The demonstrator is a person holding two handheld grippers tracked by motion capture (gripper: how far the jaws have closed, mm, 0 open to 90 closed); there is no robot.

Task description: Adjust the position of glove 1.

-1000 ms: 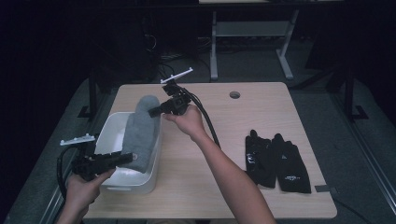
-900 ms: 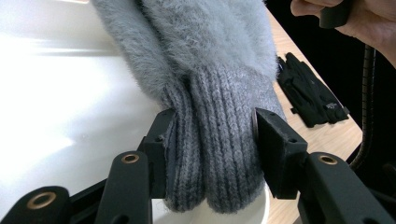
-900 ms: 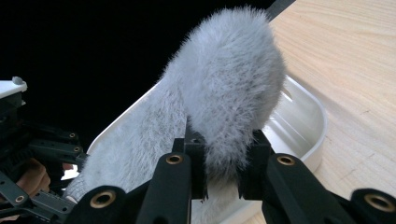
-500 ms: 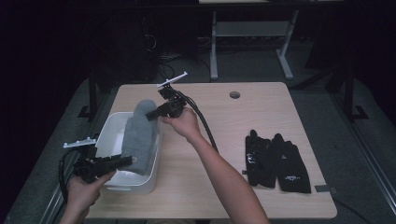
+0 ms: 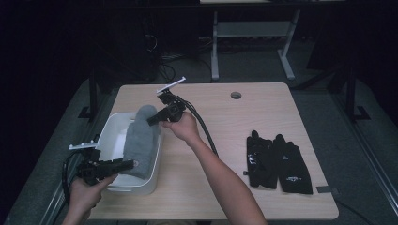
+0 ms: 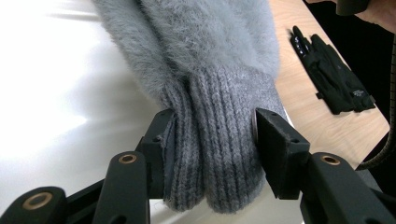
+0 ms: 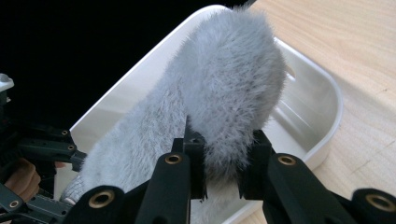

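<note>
A grey fuzzy mitten (image 5: 141, 140) lies stretched over a white bin (image 5: 109, 127) at the table's left side. My left gripper (image 5: 131, 164) is shut on its ribbed cuff (image 6: 219, 154) at the bin's near end, with a pad pressed on each side. My right gripper (image 5: 151, 121) is shut on the fluffy tip (image 7: 229, 88) and holds it just above the bin's far end. In the right gripper view, the mitten slopes down from those jaws into the bin (image 7: 322, 112).
A pair of black gloves (image 5: 277, 161) lies flat on the wooden table (image 5: 225, 126) to the right, also in the left gripper view (image 6: 331, 79). A round cable hole (image 5: 236, 95) is near the far edge. The floor beyond is dark, with a desk frame.
My right gripper has come down a little with the mitten's tip, so the mitten lies lower over the bin. My left gripper has stayed on the cuff.
</note>
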